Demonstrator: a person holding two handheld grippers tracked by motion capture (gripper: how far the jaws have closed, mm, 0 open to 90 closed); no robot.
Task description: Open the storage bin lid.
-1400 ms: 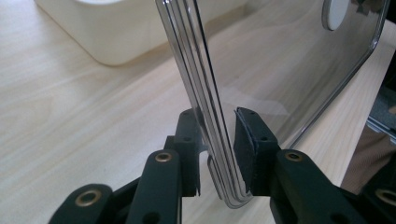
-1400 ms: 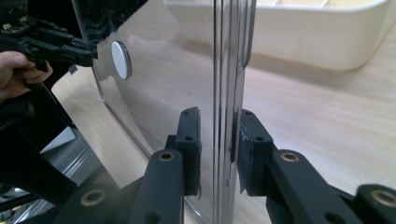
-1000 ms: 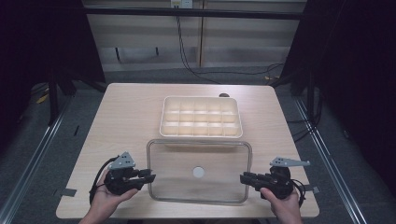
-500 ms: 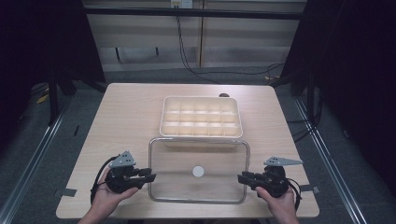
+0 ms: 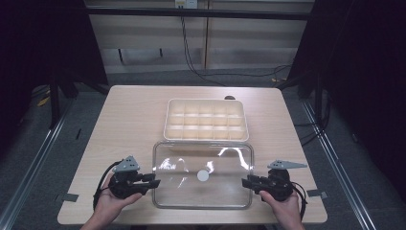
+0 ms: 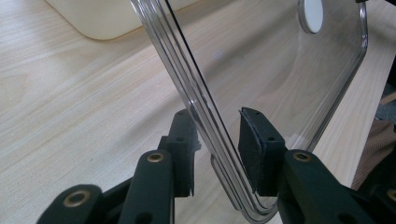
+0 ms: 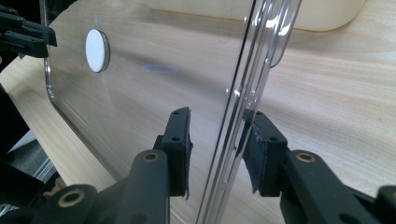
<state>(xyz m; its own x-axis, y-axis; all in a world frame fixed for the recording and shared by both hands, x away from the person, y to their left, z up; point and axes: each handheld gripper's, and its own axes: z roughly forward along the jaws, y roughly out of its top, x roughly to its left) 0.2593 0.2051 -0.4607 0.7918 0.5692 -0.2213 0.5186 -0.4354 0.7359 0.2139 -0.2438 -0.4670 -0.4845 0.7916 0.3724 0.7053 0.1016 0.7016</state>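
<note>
At the bottom of the high view, the clear lid (image 5: 202, 181) is flanked by the left gripper (image 5: 154, 180) and the right gripper (image 5: 246, 182), and the jaws of both have just been opening, its rim now standing loose between slightly spread pads. The lid is judged set down flat on the table (image 5: 129, 124), released. Beyond, mid-frame, the compartment box (image 5: 206, 120) is left uncovered.
</note>
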